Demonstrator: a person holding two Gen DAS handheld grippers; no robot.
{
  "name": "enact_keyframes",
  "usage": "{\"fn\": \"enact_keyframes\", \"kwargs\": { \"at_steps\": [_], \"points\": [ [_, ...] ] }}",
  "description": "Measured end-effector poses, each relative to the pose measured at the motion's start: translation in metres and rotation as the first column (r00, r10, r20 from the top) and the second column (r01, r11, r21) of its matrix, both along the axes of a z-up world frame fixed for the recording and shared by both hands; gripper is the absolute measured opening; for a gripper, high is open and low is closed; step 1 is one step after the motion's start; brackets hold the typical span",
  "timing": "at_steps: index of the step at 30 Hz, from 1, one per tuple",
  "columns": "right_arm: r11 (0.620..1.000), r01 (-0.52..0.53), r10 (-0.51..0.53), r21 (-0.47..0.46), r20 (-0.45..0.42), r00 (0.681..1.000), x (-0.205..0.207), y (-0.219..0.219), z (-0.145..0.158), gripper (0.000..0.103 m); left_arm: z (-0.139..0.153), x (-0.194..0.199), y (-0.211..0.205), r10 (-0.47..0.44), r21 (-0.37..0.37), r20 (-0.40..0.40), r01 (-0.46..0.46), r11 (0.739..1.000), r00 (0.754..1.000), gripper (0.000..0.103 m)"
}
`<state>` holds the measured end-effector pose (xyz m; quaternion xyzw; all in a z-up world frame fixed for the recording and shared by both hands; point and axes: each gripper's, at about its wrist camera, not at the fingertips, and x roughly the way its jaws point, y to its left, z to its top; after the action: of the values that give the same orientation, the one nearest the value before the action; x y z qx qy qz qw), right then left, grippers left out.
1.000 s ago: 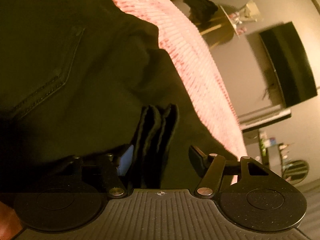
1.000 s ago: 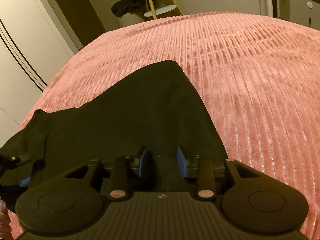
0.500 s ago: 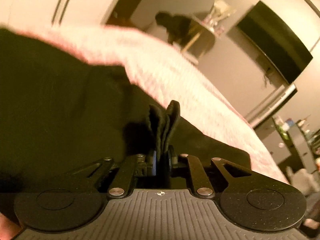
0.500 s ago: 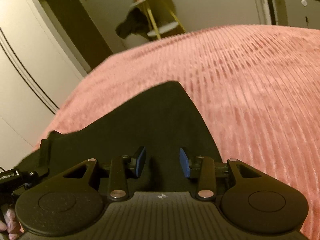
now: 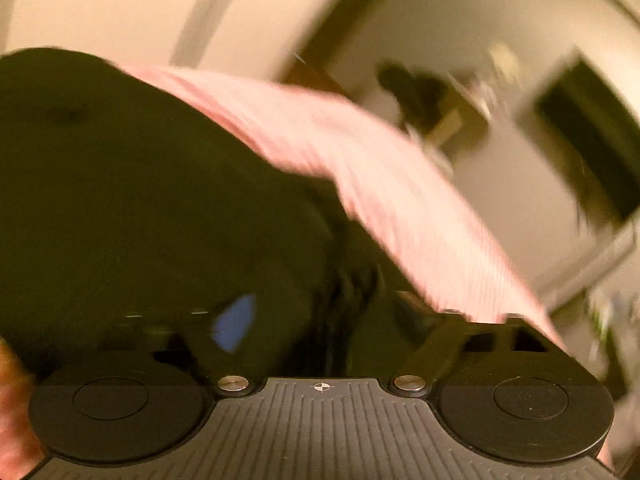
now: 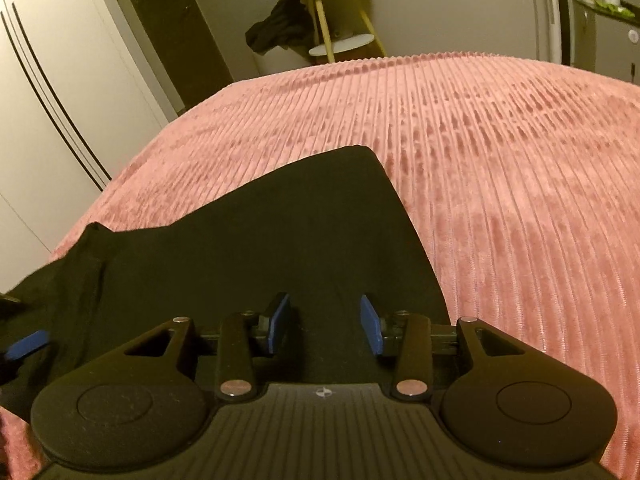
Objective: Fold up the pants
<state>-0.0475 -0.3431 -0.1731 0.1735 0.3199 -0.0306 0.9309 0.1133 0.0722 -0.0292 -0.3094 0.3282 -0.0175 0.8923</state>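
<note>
Black cotton pants [image 6: 248, 248] lie spread on the pink ribbed bedspread [image 6: 500, 168], already doubled into a compact slab with one pointed corner reaching toward the bed's middle. The right gripper [image 6: 326, 322] hovers over the near edge with its blue-padded fingers [image 6: 370, 322] parted and empty. The left gripper [image 5: 320, 320] appears released too, one blue pad wide to the side, though blur hides detail; cloth bunches between its fingers. By my judgement a fold is down, and at least squaring or one more fold remains.

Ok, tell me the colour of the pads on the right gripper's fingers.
Blue pads, clearest in the right wrist view.
</note>
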Motion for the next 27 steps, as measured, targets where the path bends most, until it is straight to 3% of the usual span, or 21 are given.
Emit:
{"fn": "enact_keyframes", "kwargs": {
  "at_steps": [5,9,14,18,23,27],
  "points": [
    [1.0,-0.009,0.009,0.013,0.004,1.0,-0.002,-0.001,0.002,0.043,0.028,-0.05,0.085,0.224,-0.102,0.084,-0.215,0.971,0.971,0.102],
    [0.999,-0.015,0.014,0.044,0.028,1.0,-0.005,-0.004,0.006,0.052,0.014,-0.074,0.15,0.372,-0.181,0.0,-0.366,0.913,0.928,0.102],
    [0.993,0.02,-0.025,0.114,0.045,0.999,-0.009,-0.017,0.008,0.056,-0.02,-0.087,0.196,0.461,-0.278,-0.097,-0.469,0.839,0.882,0.099],
    [0.992,0.026,-0.032,0.12,0.044,0.999,-0.009,-0.018,0.008,0.057,-0.041,-0.08,0.212,0.439,-0.26,-0.146,-0.463,0.848,0.887,0.079],
    [0.995,0.021,-0.025,0.097,0.037,0.999,-0.007,-0.014,0.007,0.059,-0.049,-0.06,0.219,0.407,-0.23,-0.1,-0.419,0.878,0.908,0.079],
    [0.995,0.023,-0.026,0.101,0.035,0.999,-0.005,-0.014,0.006,0.06,-0.067,-0.063,0.228,0.415,-0.288,-0.089,-0.422,0.859,0.906,0.079]
  ]
}}
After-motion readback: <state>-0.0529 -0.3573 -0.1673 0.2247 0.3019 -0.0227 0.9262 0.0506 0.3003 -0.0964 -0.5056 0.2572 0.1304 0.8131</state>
